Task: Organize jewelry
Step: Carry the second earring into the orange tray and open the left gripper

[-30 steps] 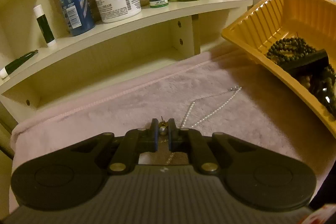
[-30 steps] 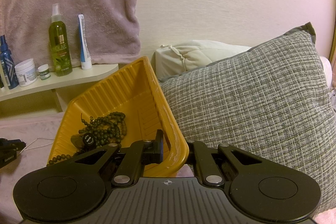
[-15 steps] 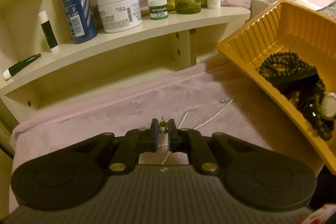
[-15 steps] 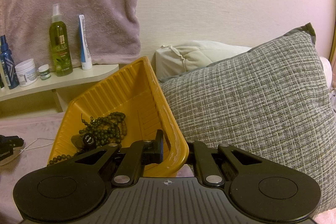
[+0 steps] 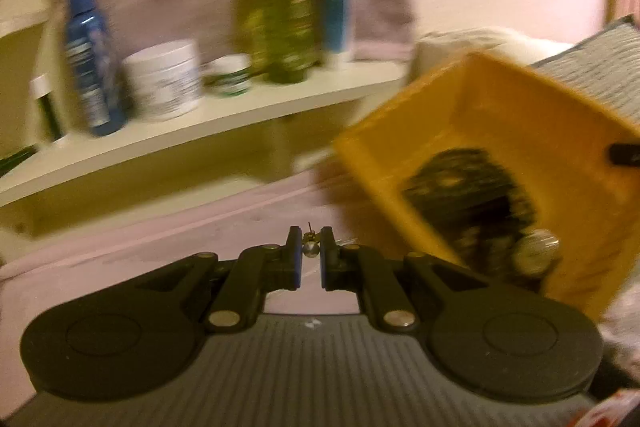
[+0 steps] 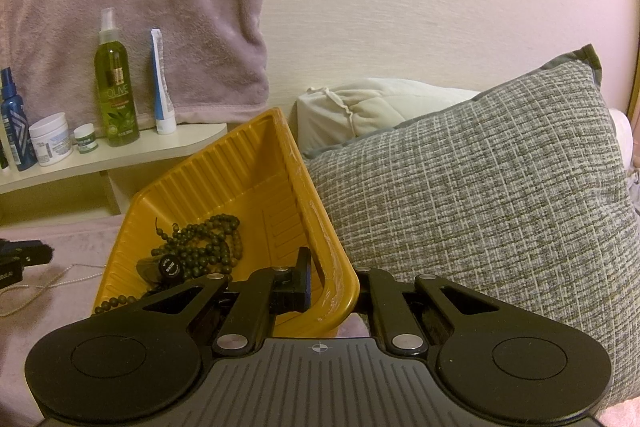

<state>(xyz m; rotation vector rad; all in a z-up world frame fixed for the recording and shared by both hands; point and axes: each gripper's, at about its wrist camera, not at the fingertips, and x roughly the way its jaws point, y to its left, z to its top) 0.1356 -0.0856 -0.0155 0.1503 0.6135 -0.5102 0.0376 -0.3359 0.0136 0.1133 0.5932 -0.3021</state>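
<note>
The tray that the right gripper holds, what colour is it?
The tray is yellow-orange with ribbed walls; the right wrist view shows it best.

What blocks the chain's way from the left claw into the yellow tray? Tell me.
Nothing visible. The left claw pinches the silver chain beside the yellow tray, whose open top faces it. Only the near rim must be cleared; dark beads lie inside.

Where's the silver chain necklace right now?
In the right wrist view the silver chain necklace trails across the pink blanket at lower left, running from the left gripper toward the yellow tray.
</note>
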